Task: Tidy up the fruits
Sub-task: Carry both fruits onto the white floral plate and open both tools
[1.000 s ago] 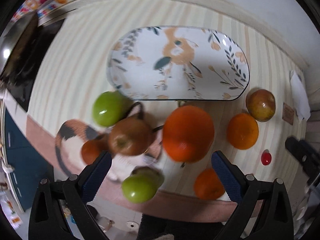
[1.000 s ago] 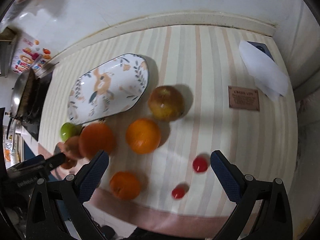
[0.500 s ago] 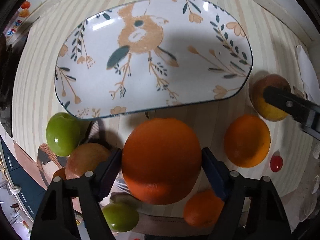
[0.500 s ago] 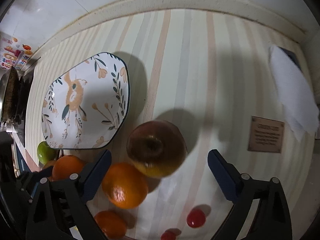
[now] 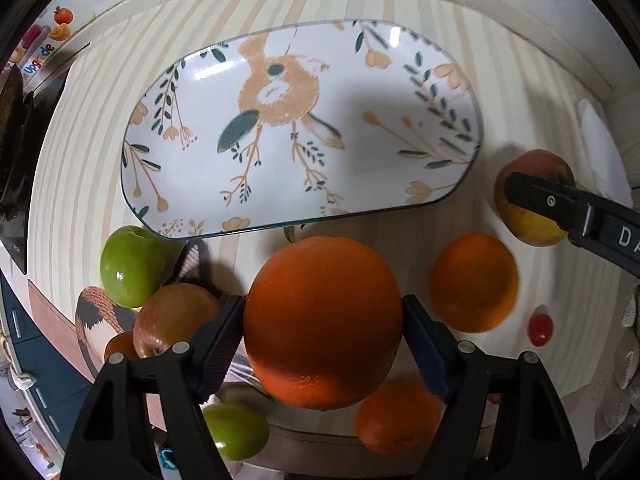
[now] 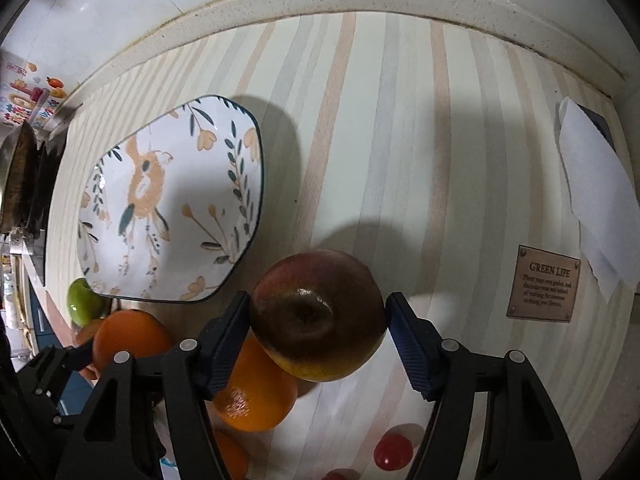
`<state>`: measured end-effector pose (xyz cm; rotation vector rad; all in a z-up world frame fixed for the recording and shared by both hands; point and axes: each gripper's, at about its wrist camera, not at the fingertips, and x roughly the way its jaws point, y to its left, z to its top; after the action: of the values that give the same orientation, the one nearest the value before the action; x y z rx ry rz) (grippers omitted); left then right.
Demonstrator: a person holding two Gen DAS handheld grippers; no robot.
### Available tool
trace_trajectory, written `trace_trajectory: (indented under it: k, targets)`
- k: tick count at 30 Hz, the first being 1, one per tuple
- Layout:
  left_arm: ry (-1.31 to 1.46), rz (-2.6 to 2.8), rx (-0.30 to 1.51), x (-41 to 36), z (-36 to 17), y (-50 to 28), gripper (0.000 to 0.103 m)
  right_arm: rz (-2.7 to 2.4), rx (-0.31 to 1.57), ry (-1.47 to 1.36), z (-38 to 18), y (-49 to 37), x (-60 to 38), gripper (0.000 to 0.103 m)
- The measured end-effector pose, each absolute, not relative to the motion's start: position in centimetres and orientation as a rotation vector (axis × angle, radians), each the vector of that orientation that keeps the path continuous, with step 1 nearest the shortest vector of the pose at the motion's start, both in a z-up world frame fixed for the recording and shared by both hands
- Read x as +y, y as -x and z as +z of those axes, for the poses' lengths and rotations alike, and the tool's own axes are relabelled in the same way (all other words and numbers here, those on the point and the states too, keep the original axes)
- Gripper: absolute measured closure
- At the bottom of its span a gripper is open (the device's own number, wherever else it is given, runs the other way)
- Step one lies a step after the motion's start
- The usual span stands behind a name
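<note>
Large orange point(image 5: 322, 320): between left gripper point(image 5: 323, 334) jaws, both pads pressed to its sides; jaws recently closing.
Red-yellow apple point(image 6: 318, 314): between right gripper point(image 6: 318, 338) jaws, left pad touching, right pad at its edge, contact unclear; jaws recently closing.
Hidden: small orange point(image 5: 396, 416) and green apple point(image 5: 236, 430) partly behind left fingers; orange point(image 6: 256, 392) half under the apple.
Cut off: cherry tomato point(image 6: 392, 452) at lower edge.
Beyond jaws: floral plate point(image 5: 300, 128), bare.
Right of jaws: plaque point(image 6: 542, 284), white paper point(image 6: 592, 196).
</note>
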<state>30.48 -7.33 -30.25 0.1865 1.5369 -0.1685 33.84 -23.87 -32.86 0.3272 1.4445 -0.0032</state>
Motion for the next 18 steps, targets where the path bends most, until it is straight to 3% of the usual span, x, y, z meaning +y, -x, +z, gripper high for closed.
trace_trajectory:
  k: [12,18]
  targets:
    - [0.024,-0.213,1.392,-4.8,-21.0,-36.1,0.027,0.097,1.322,-0.34,-26.2,-35.5,-22.8,0.032]
    - [0.044,-0.134,1.397,-2.7,-23.4,-41.7,0.027,0.148,1.303,-0.271,-26.2,-39.3,-20.6,0.032]
